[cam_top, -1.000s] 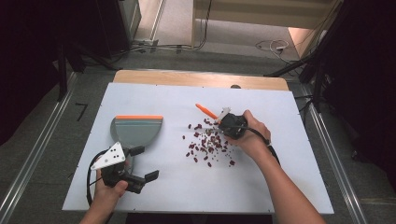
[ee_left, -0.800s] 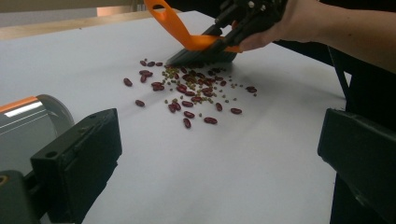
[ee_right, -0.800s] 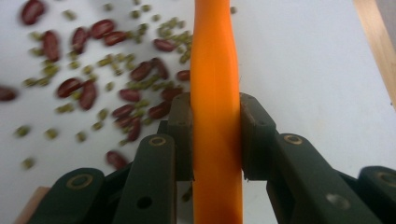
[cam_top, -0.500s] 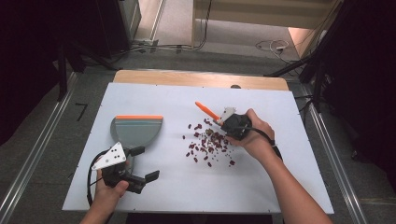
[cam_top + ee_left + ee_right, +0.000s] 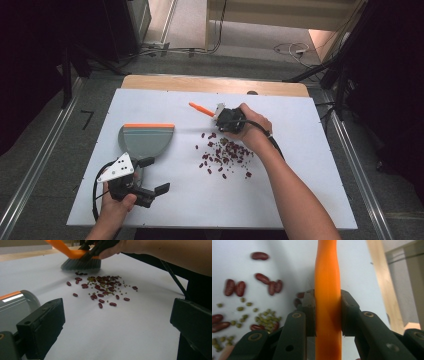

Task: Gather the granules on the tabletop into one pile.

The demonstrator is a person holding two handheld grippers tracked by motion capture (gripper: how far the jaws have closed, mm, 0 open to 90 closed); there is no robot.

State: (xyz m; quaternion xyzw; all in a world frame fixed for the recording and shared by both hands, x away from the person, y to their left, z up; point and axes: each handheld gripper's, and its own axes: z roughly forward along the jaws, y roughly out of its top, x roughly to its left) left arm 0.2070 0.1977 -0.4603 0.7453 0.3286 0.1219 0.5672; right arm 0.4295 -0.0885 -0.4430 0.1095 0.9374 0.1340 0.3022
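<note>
One brush (image 5: 212,112) clamped in right claw (image 5: 327,312), handle slanting up-left; one dustpan (image 5: 145,141); scattered beans (image 5: 225,155) uncounted; left claw (image 5: 150,175) released.

right tongs (image 5: 220,116), brush (image 5: 201,109) shifted left

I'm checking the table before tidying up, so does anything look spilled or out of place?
Yes. Red beans mixed with small green ones lie scattered loose on the white table, right of the dustpan. The right gripper holds an orange-handled brush at the pile's far edge.
</note>
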